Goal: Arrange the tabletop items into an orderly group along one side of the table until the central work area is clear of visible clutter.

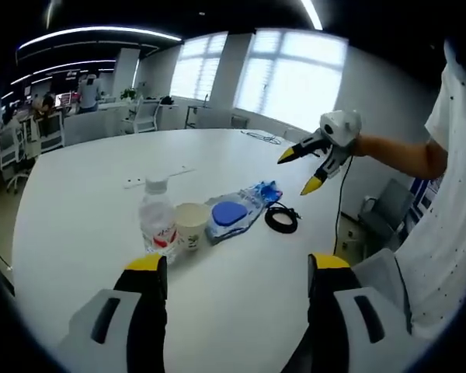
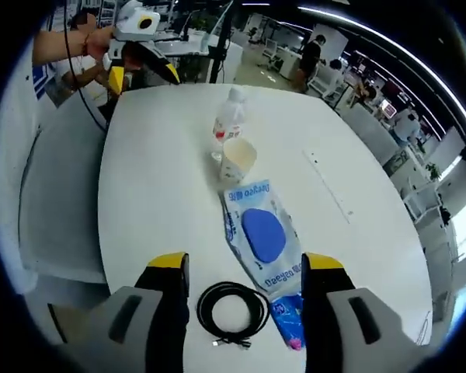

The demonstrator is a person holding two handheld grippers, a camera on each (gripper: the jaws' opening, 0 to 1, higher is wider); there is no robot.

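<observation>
Along one edge of the white table (image 1: pixel 93 210) lie a clear water bottle (image 1: pixel 157 221), a paper cup (image 1: pixel 190 225), a wet-wipes pack with a blue lid (image 1: pixel 233 211), a small blue packet (image 1: pixel 268 189) and a coiled black cable (image 1: pixel 281 218), in a row. My left gripper (image 1: pixel 237 264) hovers open just short of the bottle and cup. My right gripper (image 1: pixel 297 172) hangs open in the air beyond the cable. In the right gripper view, the right gripper (image 2: pixel 245 264) is open above the cable (image 2: pixel 231 311) and wipes pack (image 2: pixel 260 233). Past the cup (image 2: pixel 238 158) and bottle (image 2: pixel 228 120), the left gripper (image 2: pixel 144 76) is open.
A grey chair (image 2: pixel 58 194) stands tucked along the table's near edge, beside the person in a white shirt (image 1: pixel 450 217). A thin strip (image 1: pixel 159 177) lies toward the table's middle. Office desks, chairs and people fill the background.
</observation>
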